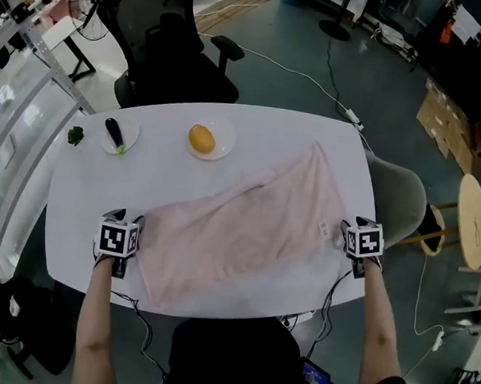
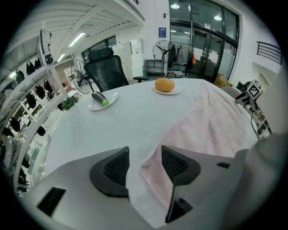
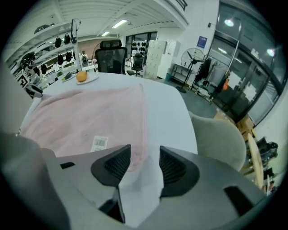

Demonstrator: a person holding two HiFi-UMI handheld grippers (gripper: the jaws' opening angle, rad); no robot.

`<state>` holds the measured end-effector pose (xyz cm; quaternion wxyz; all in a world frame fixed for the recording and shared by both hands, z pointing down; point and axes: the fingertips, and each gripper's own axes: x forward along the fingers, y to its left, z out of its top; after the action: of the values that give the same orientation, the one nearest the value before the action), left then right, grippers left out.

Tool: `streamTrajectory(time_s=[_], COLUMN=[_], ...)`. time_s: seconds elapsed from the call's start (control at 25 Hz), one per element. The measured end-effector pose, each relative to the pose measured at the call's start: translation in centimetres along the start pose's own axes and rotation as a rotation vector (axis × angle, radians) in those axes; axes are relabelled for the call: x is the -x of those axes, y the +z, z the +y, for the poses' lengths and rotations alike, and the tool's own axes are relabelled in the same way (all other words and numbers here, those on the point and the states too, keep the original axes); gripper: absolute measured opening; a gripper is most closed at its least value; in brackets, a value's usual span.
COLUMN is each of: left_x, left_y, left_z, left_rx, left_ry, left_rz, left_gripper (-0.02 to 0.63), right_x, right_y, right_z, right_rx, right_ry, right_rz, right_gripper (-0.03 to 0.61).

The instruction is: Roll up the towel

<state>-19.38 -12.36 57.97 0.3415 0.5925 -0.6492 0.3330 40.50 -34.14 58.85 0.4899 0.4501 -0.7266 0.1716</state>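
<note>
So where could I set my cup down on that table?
The table is bare at the left, between the eggplant plate and the left claw, and in the far right corner past the towel. The towel fills the middle, and the fruit plate takes the far edge.

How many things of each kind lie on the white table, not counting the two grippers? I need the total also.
Pink cloth towel: 1
Small white round plates: 2
Orange round fruit: 1
Dark purple aubergine, green at one end: 1
Small green leafy thing at the corner of the table: 1
Total: 6
</note>
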Motion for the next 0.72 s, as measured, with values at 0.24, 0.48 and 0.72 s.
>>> streamTrajectory(time_s=[0.24, 0.48, 0.72], left_x=[-1.4, -1.6, -1.4], left_y=[0.3, 0.5, 0.7], left_z=[0.7, 1.2, 2.4], left_rx=[-0.023, -0.005, 0.007], left_ry=[0.071, 0.116, 0.148], left_rz=[0.014, 0.012, 0.002], left_gripper=[0.153, 0.049, 0.04], right_x=[-1.5, -1.2, -0.4], right_y=[-1.2, -0.9, -0.8], right_z=[0.2, 0.5, -0.2], right_rx=[-0.026, -0.027, -0.03], right_ry=[0.022, 0.032, 0.016], right_rz=[0.035, 0.036, 0.03], right_gripper=[0.173, 0.048, 0.029])
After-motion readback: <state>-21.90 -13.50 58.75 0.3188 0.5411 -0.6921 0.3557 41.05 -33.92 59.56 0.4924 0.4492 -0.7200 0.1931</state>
